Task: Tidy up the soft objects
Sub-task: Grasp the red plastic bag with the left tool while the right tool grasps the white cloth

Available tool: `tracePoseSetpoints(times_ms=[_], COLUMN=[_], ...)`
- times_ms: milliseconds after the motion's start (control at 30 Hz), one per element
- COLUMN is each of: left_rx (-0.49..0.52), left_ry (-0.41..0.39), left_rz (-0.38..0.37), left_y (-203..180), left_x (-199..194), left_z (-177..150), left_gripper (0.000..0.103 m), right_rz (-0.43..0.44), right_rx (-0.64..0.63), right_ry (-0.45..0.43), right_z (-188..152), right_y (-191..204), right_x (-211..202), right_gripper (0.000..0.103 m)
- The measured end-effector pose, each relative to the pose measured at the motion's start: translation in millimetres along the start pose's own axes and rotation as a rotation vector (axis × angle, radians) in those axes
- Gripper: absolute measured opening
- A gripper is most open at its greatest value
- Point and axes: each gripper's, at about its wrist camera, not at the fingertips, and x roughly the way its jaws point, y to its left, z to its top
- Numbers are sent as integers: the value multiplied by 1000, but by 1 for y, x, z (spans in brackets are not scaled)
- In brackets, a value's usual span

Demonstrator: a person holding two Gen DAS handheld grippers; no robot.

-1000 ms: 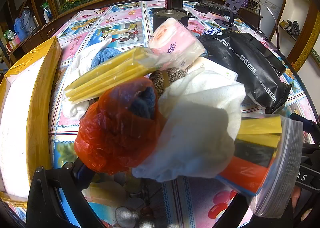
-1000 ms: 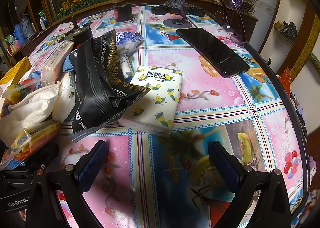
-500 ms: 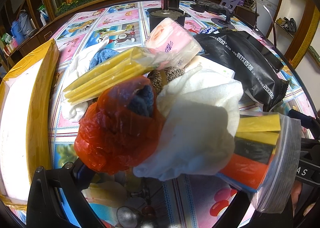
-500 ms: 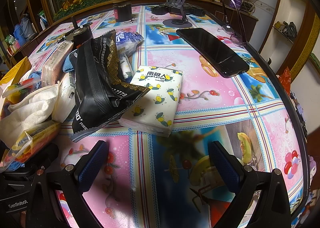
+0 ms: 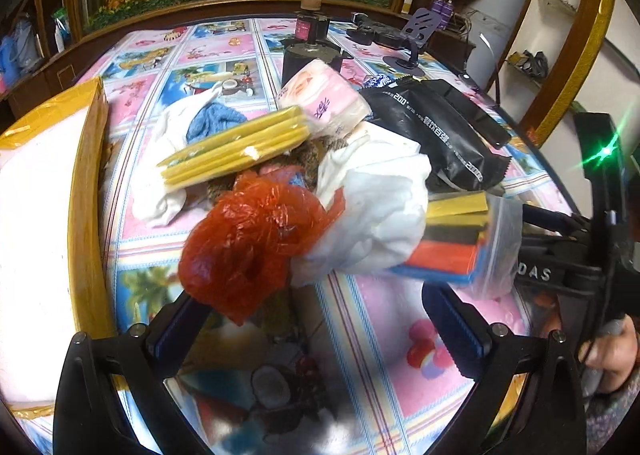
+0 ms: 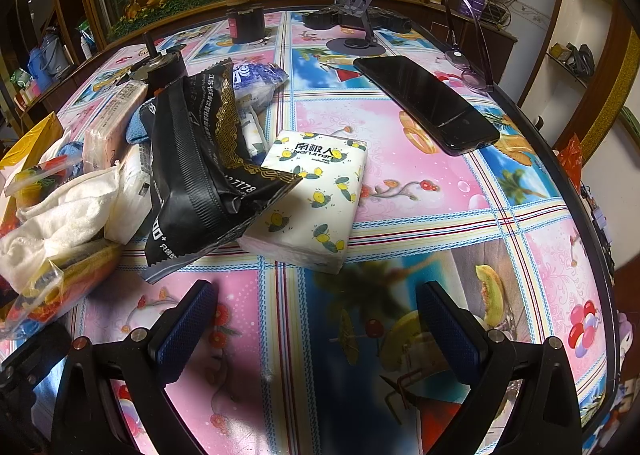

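A heap of soft things lies on the patterned tablecloth (image 5: 384, 335). In the left wrist view I see a crumpled red plastic bag (image 5: 248, 247), a white cloth (image 5: 372, 207), a zip bag of coloured sponges (image 5: 460, 239), a pack of yellow cloths (image 5: 236, 149), a pink tissue pack (image 5: 324, 103) and a black pack (image 5: 440, 123). My left gripper (image 5: 316, 329) stands open just short of the heap, with the red bag against its left finger (image 5: 180, 327). My right gripper (image 6: 316, 327) is open over bare cloth, short of a bee-print tissue pack (image 6: 316, 191) and the black pack (image 6: 200, 159).
A yellow-edged box (image 5: 84, 175) stands at the left of the heap. A phone (image 6: 424, 103), glasses (image 6: 468, 71), a phone stand (image 6: 360, 27) and a dark jar (image 6: 244, 23) lie farther back. The table edge curves round on the right. A hand (image 5: 612, 351) holds the right gripper's handle.
The left gripper has drawn back from the heap, which now looks smaller and farther off. The right gripper has not moved.
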Motion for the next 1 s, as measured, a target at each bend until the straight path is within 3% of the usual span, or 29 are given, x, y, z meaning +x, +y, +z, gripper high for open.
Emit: tracePoseSetpoints(times_ms=[167, 333, 533, 667, 700, 967, 1000], left_rx=[-13, -7, 13, 18, 21, 5, -1], left_ry=[-23, -61, -83, -39, -34, 17, 13], left_rz=[-61, -109, -93, -42, -30, -12, -18], left_y=[12, 15, 13, 14, 14, 15, 16], left_x=[-12, -22, -25, -17, -15, 1, 1], left_z=[-10, -14, -11, -8, -8, -5, -5], left_gripper=[103, 103, 101, 65, 62, 61, 55], right_rz=[55, 92, 141, 172, 180, 295, 309], right_rx=[-51, -83, -66, -39, -36, -59, -65], right_ry=[23, -51, -106, -102, -105, -169, -178], right_z=[-1, -7, -12, -14, -14, -18, -19], right_y=[4, -1, -13, -19, -19, -9, -5], right_x=[-6, -40, -58, -56, -56, -75, -78], right_gripper=[102, 102, 102, 102, 102, 102, 102])
